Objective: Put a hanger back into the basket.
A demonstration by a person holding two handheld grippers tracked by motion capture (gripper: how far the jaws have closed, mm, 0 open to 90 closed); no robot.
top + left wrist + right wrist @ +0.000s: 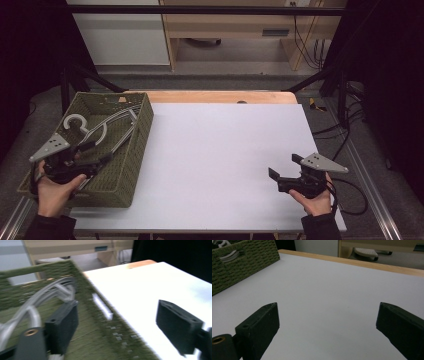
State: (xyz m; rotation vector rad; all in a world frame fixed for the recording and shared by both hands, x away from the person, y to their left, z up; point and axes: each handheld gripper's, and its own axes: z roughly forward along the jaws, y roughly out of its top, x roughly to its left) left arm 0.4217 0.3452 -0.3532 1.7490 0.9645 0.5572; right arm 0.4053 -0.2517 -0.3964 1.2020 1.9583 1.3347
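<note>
Olive-green woven basket (131, 150) sits at the table's (220, 160) left edge, grey hangers (107, 126) lying inside it. From the high view, the left claw (92, 152) hovers over the basket's near end, spread wide and empty; the right claw (282, 167) waits released above bare white table, well apart. Along the left gripper view, one jaw hangs inside the basket just beside the hangers (37, 301), the other outside its wall. Through the right gripper view, the basket (244, 262) stands far off. Likely step: reaching in; next, lower and close on one hanger.
</note>
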